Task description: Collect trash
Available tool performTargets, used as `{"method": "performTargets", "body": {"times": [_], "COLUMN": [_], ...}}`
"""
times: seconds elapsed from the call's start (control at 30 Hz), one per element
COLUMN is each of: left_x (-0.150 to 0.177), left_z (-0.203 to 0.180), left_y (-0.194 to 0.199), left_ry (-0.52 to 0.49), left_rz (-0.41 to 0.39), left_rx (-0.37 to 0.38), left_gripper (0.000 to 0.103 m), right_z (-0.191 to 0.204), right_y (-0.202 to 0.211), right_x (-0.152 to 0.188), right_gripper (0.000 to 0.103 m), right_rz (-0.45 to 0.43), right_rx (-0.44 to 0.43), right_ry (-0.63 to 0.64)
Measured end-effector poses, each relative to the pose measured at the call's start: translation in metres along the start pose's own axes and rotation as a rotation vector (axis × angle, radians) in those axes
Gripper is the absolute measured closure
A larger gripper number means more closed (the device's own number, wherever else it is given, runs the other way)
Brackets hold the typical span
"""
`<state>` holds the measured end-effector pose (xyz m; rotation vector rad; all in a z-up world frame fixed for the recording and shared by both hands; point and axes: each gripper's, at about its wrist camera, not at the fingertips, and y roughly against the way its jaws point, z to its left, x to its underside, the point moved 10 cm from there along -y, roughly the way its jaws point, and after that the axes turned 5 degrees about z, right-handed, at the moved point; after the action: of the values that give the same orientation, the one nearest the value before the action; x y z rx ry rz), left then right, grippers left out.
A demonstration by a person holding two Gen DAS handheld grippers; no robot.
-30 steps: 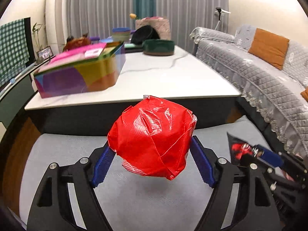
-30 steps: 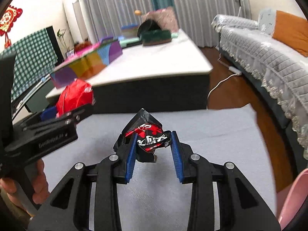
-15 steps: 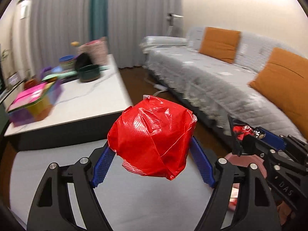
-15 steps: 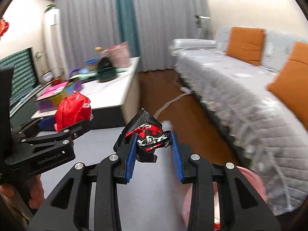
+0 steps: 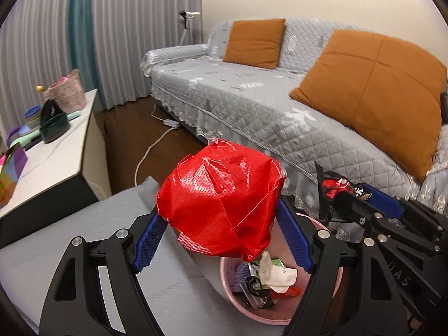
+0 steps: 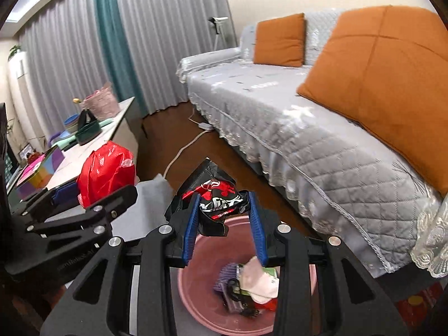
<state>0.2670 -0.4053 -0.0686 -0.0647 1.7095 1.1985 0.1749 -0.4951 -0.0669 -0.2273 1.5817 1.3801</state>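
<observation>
Left gripper [image 5: 224, 238] clamps the red bag [image 5: 221, 201], right gripper [image 6: 224, 221] the black wrapper [image 6: 217, 198] (both above the pink bin [image 6: 196, 288], evidently for dropping).

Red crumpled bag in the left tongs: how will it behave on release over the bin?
Probably light and floppy: the red crumpled bag is thin creased film, bulging past the left tongs. It may spring open and drift rather than drop straight. The pink bin sits below and already holds trash, so it could perch on top.

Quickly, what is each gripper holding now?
Left gripper: shut on the crumpled red bag.
Right gripper: shut on the black-and-red wrapper.
</observation>
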Motion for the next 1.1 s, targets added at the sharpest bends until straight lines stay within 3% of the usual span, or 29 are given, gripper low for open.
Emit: {"method": "performTargets", "body": {"times": [0.23,0.5,0.57,0.63,0.9,1.1], "left_x": [0.016,0.046,0.051,0.053,0.046,0.035], "left_z": [-0.021,-0.036,-0.034,-0.029,-0.012,0.01], "left_y": [-0.034,-0.073,-0.077,-0.078,-0.071,-0.044], "left_ry": [-0.019,-0.039,-0.049,-0.054,-0.007,0.024], "left_rz": [0.049,0.157,0.175,0.174,0.156,0.111], "left_rx": [0.006,0.022,0.001,-0.03,-0.028,-0.056], "left_gripper": [0.028,0.023,0.016,0.016,0.015,0.015], "right_z": [-0.024,-0.053,-0.058,-0.059,-0.056,-0.04], "right_y": [-0.026,-0.051,-0.055,-0.055,-0.049,-0.031], "right_x": [0.024,0.049,0.051,0.049,0.04,0.026], "right_gripper": [0.068,0.065,0.05,0.041,0.029,0.019], "right_rz": [0.082,0.177,0.188,0.176,0.131,0.082], "right_rx": [0.047,0.086,0.104,0.111,0.149,0.141], "right_ry": [0.01,-0.02,-0.037,-0.048,-0.029,-0.02]}}
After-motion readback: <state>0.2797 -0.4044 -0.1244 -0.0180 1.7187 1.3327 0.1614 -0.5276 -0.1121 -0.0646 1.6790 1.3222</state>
